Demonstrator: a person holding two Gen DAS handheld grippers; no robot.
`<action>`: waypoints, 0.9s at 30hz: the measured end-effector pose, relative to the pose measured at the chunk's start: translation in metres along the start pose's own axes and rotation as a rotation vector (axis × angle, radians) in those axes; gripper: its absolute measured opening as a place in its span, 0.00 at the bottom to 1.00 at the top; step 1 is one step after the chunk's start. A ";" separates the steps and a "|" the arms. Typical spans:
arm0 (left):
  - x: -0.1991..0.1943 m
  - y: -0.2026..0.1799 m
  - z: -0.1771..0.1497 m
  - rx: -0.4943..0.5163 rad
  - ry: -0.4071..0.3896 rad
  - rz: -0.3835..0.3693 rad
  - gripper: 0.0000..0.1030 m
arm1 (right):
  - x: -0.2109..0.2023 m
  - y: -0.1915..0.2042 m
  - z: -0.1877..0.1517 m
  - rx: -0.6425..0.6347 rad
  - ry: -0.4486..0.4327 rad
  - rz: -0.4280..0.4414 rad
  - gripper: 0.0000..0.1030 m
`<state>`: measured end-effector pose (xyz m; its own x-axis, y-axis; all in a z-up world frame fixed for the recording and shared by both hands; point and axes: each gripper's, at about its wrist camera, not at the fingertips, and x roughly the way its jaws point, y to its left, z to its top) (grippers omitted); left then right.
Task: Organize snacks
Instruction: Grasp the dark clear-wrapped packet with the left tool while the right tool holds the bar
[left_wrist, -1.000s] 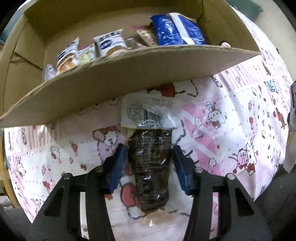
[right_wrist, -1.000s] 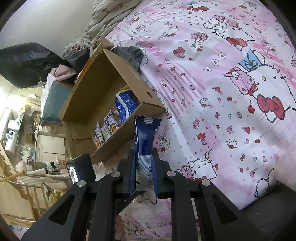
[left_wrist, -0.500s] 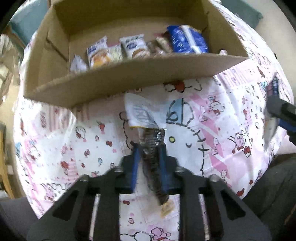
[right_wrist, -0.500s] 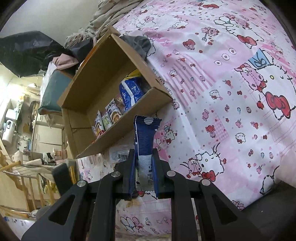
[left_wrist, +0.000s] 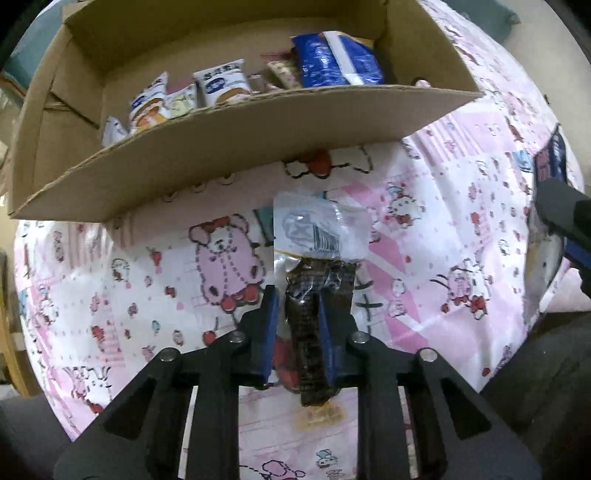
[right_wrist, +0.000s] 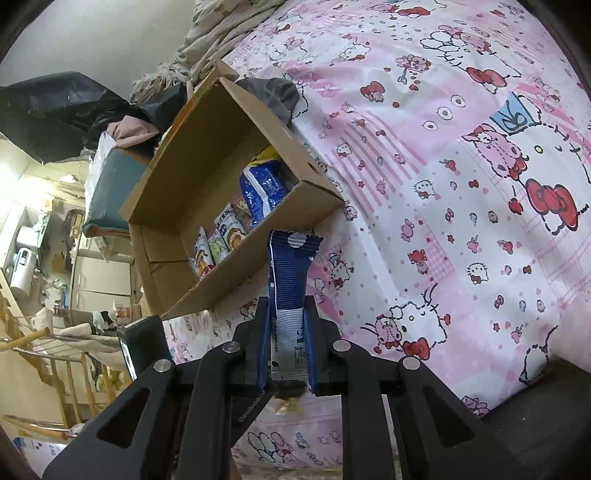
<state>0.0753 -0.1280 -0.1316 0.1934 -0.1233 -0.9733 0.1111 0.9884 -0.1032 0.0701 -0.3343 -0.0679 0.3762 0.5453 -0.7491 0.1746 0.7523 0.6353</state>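
Observation:
My left gripper (left_wrist: 297, 306) is shut on a dark brown snack packet (left_wrist: 316, 295) with a clear top flap and barcode, held above the pink bedsheet just in front of the cardboard box (left_wrist: 240, 144). My right gripper (right_wrist: 286, 317) is shut on a blue and white snack bar (right_wrist: 290, 280), held upright near the box's near corner (right_wrist: 314, 206). The box holds several snack packs, among them a big blue bag (left_wrist: 332, 61) and small white packets (left_wrist: 221, 83). The right gripper with its blue bar shows at the right edge of the left wrist view (left_wrist: 554, 206).
The box lies on a bed with a pink Hello Kitty sheet (right_wrist: 461, 184). Behind the box are a grey cloth (right_wrist: 273, 92), a black bag (right_wrist: 55, 110) and a teal cushion (right_wrist: 110, 184). Room clutter and wooden rails (right_wrist: 37, 339) lie to the left.
The left gripper closed on the brown packet, lifted it off the sheet and has come closer to the box. The right gripper kept its blue bar, moving slightly nearer the box.

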 end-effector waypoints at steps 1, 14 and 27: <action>-0.002 0.002 -0.001 -0.005 -0.005 -0.018 0.13 | 0.000 0.000 0.001 -0.001 0.000 0.001 0.17; -0.052 0.021 -0.004 0.019 -0.032 -0.078 0.06 | 0.003 0.006 0.000 -0.004 0.012 0.021 0.17; 0.025 -0.018 0.007 0.014 0.138 -0.016 0.09 | 0.006 0.003 0.002 0.005 0.013 0.002 0.17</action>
<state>0.0851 -0.1491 -0.1529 0.0562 -0.1246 -0.9906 0.1271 0.9850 -0.1166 0.0742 -0.3296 -0.0702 0.3643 0.5517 -0.7503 0.1785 0.7493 0.6377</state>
